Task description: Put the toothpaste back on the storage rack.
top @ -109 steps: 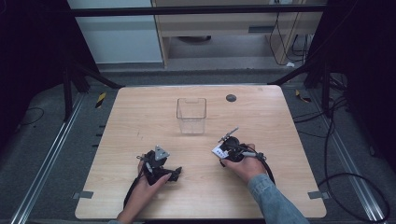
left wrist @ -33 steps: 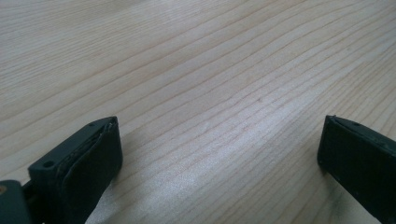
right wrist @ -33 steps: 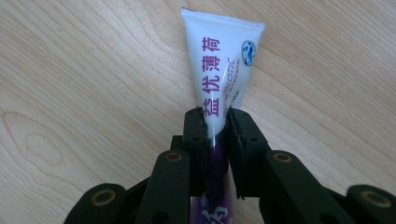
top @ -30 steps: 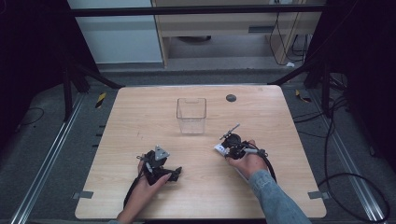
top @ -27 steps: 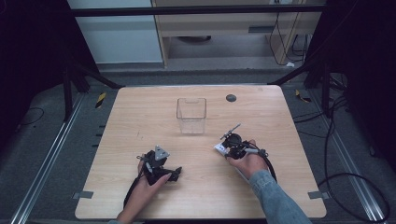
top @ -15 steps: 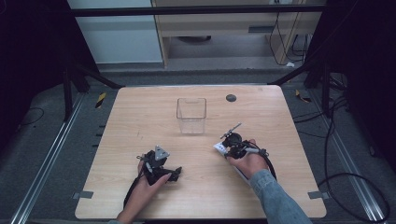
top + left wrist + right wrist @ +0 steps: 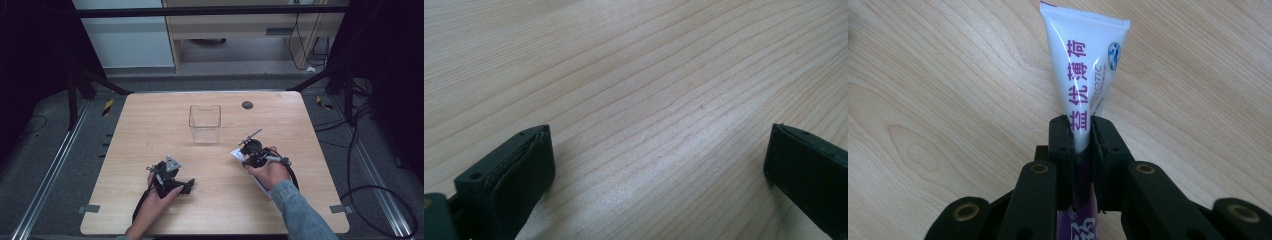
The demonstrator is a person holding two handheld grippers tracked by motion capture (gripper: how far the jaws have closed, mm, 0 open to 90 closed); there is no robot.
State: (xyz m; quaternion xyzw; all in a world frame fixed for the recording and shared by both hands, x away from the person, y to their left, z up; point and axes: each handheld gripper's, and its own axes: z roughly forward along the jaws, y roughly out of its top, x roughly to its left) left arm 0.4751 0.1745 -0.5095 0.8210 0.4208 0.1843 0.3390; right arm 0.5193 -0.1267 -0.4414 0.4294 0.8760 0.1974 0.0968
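One soft white plastic tube with purple lettering (image 7: 1083, 85) sits clamped mid-body in the right hand-held gripper (image 7: 1082, 145), near the clear plastic box (image 7: 205, 122). It looks light, squashy and slippery, so a hold near its flat crimped end seems safer. Left hand-held gripper (image 7: 659, 165) gapes empty on the surface (image 7: 150, 115).

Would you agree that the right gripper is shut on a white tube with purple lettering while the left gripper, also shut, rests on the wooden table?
Not quite: the left gripper is open, not shut. The left gripper view shows its two jaws set wide apart with bare wooden table between them. The rest holds: the right gripper is shut on the white tube with purple lettering, as the right gripper view shows.
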